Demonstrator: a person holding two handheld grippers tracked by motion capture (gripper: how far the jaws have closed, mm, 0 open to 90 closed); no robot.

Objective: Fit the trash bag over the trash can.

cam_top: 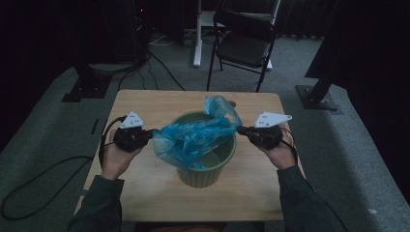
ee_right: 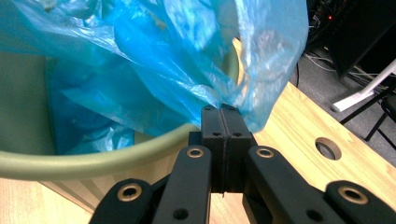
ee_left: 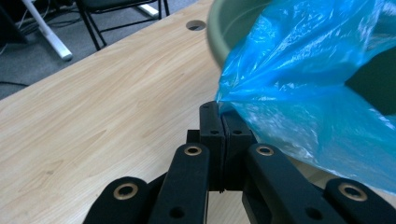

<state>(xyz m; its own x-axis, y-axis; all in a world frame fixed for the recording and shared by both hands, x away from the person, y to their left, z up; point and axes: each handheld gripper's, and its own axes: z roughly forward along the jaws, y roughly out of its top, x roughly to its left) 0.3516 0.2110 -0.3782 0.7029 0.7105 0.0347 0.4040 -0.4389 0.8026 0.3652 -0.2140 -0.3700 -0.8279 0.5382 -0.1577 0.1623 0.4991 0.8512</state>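
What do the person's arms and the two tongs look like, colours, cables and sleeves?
Both tongs, the left tongs and the right tongs, are black, with flat linked bars fixed by brass-ringed rivets and blocky square pads. Each carries a pale three-cornered plate with small dark dots on top and trails a black cable. The person wears dark grey-green long sleeves.

This looks like a lab or a recording room, not a home; the floor is grey carpet (cam_top: 348,145) and black curtains (cam_top: 377,58) hang along the dark walls; heavy black stands (cam_top: 316,94) with flat feet rise on both sides of a small wooden table (cam_top: 145,179); loose cables (cam_top: 34,191) run over the floor; a black folding chair (cam_top: 244,43) waits behind, beside a white desk leg (cam_top: 197,34).
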